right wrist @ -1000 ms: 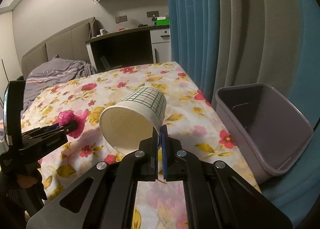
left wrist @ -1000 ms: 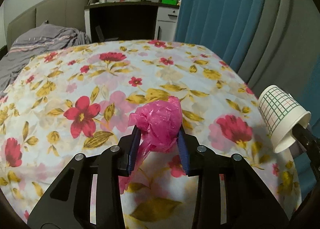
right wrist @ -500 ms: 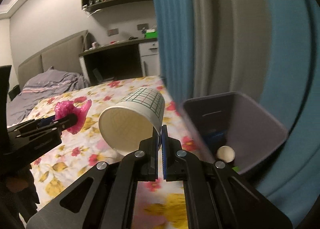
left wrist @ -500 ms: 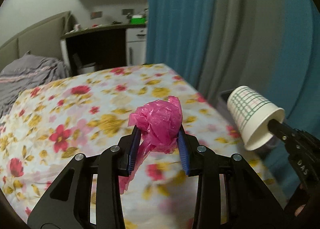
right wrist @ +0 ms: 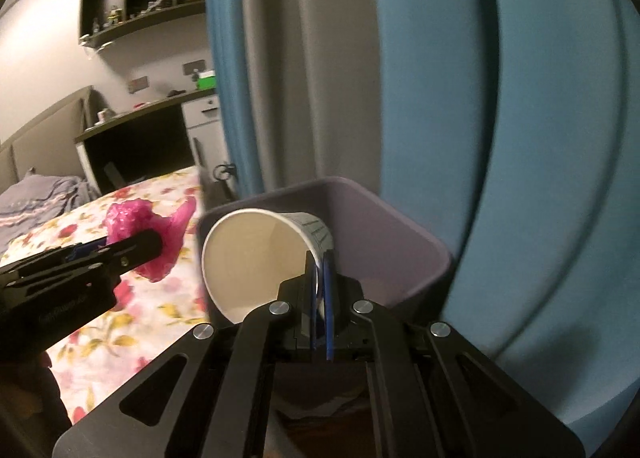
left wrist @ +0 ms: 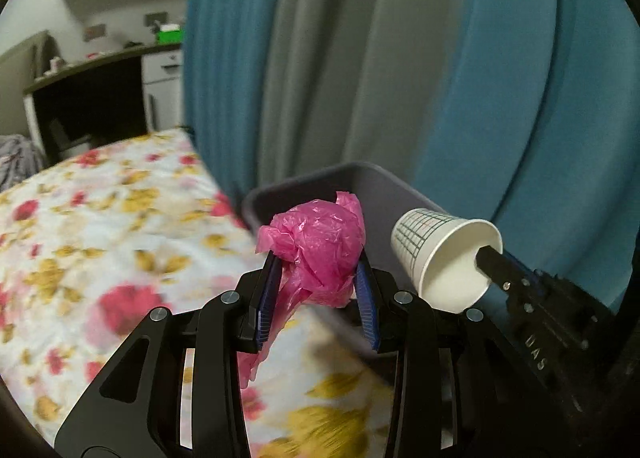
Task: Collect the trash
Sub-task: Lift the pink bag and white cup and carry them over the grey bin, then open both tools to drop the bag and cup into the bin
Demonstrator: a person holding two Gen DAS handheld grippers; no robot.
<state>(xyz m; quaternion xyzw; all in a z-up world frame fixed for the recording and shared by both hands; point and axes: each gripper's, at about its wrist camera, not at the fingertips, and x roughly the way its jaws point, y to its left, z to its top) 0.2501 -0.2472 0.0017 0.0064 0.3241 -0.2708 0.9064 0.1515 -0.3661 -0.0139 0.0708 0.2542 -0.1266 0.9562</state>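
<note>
I find my left tongs (left wrist: 318,298) clamped on the crumpled pink bag (left wrist: 316,246) at the bed's (left wrist: 100,225) side edge, and my right tongs (right wrist: 320,290) pinching the paper cup's (right wrist: 256,258) rim over the grey bin (right wrist: 380,234).

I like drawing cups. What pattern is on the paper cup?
A green grid on white on the paper cup, clearest in the left wrist view.

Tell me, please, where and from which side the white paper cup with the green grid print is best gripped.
Grip the white paper cup with the green grid print at its open rim, one finger inside and one outside, coming from the mouth side. The thin wall fits between nearly closed fingers, while the wide tapered body would likely crush or slip. The right gripper holds it this way now, cup lying sideways.
</note>
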